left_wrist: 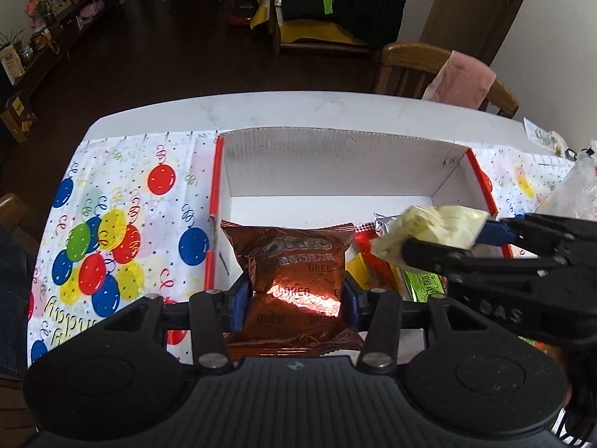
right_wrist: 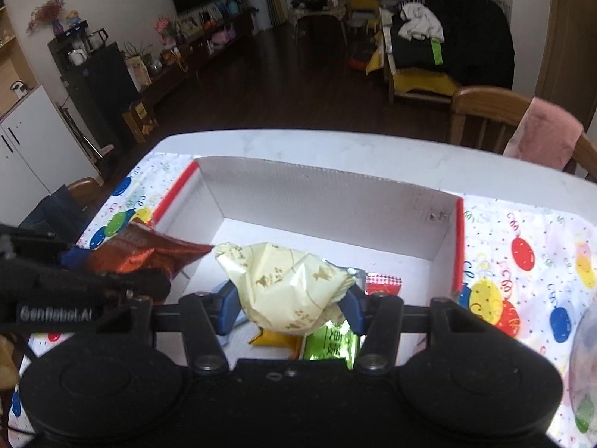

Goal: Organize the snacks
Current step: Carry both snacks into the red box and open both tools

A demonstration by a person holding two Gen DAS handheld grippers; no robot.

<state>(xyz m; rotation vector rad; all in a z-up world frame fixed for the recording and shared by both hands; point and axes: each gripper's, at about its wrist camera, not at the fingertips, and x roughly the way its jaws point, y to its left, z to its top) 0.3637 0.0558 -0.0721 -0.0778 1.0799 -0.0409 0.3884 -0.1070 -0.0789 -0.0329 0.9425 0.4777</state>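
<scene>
My left gripper (left_wrist: pixel 294 298) is shut on a brown Oreo packet (left_wrist: pixel 298 261), held above the near left part of the open white cardboard box (left_wrist: pixel 335 156). My right gripper (right_wrist: pixel 291 306) is shut on a pale yellow wrapped snack (right_wrist: pixel 283 283), held over the near right part of the same box (right_wrist: pixel 317 194). In the left wrist view the right gripper (left_wrist: pixel 444 235) reaches in from the right with the yellow snack (left_wrist: pixel 429 231). In the right wrist view the Oreo packet (right_wrist: pixel 149 250) shows at the left edge. Red (right_wrist: pixel 384 283), green (right_wrist: pixel 328 343) and orange (right_wrist: pixel 276 338) packets lie in the box.
The box stands on a balloon-print cloth (left_wrist: pixel 104 231) over a white table (left_wrist: pixel 298 108). A wooden chair with a pink towel (left_wrist: pixel 462 82) is beyond the far right corner. A clear plastic bag (left_wrist: pixel 574 186) sits on the right of the table.
</scene>
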